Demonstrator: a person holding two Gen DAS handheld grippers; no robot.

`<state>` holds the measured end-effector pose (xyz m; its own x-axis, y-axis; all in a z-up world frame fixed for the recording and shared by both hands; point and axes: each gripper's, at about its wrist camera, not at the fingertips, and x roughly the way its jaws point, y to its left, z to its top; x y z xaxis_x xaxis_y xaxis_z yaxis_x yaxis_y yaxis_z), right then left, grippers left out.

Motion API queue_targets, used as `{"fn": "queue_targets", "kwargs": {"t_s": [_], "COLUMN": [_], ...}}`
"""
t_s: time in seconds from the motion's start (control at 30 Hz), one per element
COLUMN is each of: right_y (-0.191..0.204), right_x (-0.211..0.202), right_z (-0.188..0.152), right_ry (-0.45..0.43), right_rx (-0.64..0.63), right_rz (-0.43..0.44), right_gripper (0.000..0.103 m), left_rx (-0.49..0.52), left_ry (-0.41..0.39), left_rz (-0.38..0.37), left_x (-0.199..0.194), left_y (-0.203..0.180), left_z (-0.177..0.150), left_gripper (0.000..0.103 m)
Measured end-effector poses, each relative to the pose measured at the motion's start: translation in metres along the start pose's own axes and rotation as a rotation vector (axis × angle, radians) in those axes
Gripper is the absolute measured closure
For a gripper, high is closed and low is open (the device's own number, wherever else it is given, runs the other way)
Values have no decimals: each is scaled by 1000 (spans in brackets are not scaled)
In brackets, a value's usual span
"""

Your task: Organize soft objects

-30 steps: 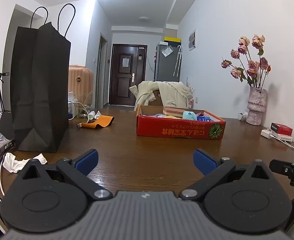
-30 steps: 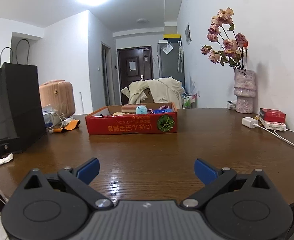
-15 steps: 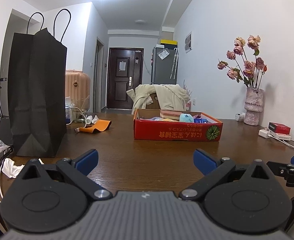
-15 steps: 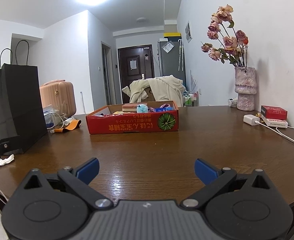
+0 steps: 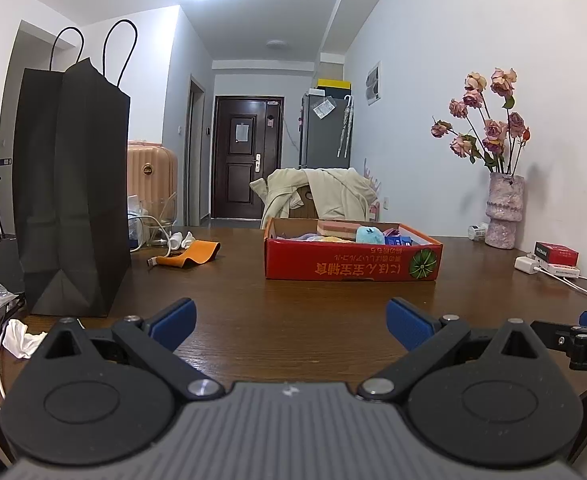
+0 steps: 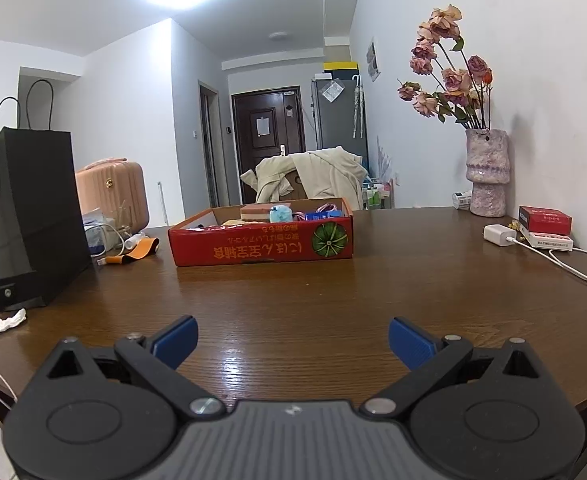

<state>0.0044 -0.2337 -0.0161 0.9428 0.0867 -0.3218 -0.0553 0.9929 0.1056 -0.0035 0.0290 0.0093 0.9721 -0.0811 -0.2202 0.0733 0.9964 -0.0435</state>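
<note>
Both grippers, left gripper (image 5: 289, 318) and right gripper (image 6: 291, 338), sit spread wide with nothing between the 2 pads, probably just lining up. The soft objects (image 6: 280, 213) sit well ahead in the red box (image 6: 261, 242), mid-table (image 6: 393, 280).

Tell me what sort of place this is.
Most likely a lived-in apartment: a wooden dining table faces a hallway ending in a dark entry door, with a fridge beside it. A pink suitcase and a vase of dried roses add to the home feel.
</note>
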Motion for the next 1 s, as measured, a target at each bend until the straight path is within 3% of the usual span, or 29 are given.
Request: {"fn": "queue_targets", "kwargs": {"t_s": [1.0], "right_y": [1], "right_x": [0], "right_z": [0], "right_ry": [-6], "right_rx": [-2], "right_rz": [6], "right_gripper": [1], "left_rx": [1], "left_ry": [-3], "left_rz": [2], "left_x": [0], "left_y": [0], "left_z": [2], "left_gripper": [0]}}
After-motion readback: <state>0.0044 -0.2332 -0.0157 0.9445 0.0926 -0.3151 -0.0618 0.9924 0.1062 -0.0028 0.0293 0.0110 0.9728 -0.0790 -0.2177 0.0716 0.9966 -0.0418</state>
